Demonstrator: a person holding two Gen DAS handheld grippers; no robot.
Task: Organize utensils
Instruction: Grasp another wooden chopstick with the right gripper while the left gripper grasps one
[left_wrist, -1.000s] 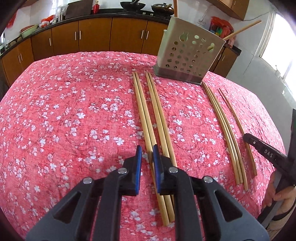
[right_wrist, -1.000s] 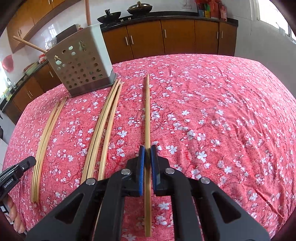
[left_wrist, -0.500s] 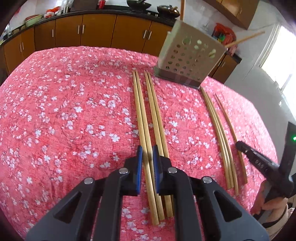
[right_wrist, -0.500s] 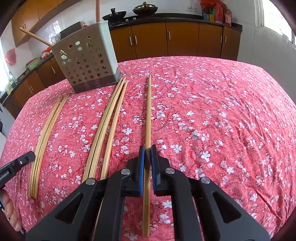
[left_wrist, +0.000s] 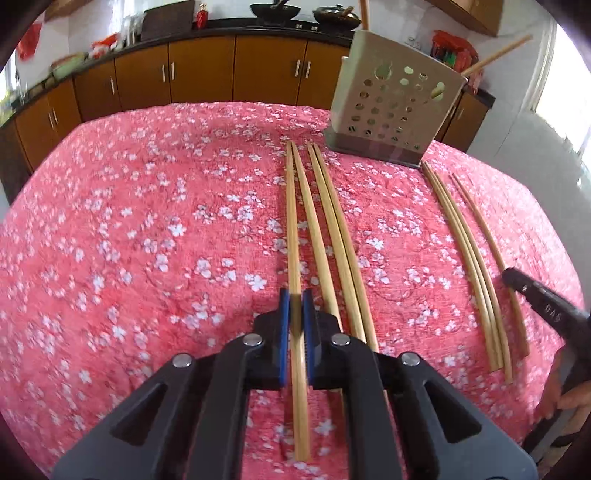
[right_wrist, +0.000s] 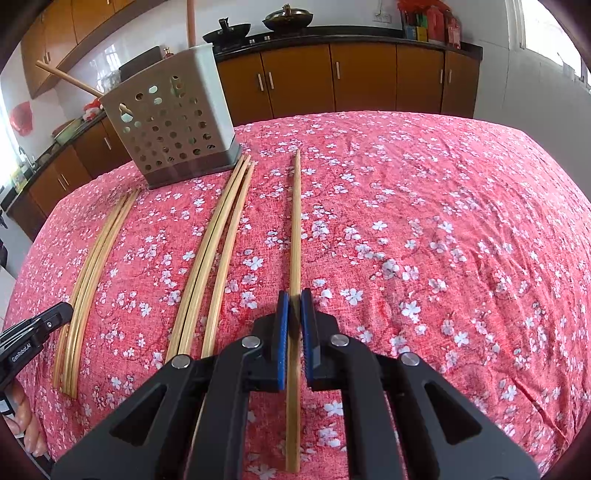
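left gripper (left_wrist: 295, 308): clamped on one chopstick (left_wrist: 293, 236) (leftmost of four) | right gripper (right_wrist: 294, 306): clamped on the single chopstick (right_wrist: 295, 221) | holder (right_wrist: 173, 122): upright on the red cloth (right_wrist: 424, 221)

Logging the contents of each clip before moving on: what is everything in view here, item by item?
Held chopsticks: two, pale wood, one clamped in each gripper, pointing toward the holder.
Loose chopsticks: six, pale wood, lying on the tablecloth in two groups of three.
Holder: one, grey with holes, at the table's far side.
Sticks: two, wooden, poking out of the holder.
Tablecloth: one, red with white flowers, covering the table.
Cabinets: brown, along the back wall.
Pans: two, dark, on the counter.
Left gripper: black, blue pads, near edge.
Right gripper: black, blue pads, near edge.
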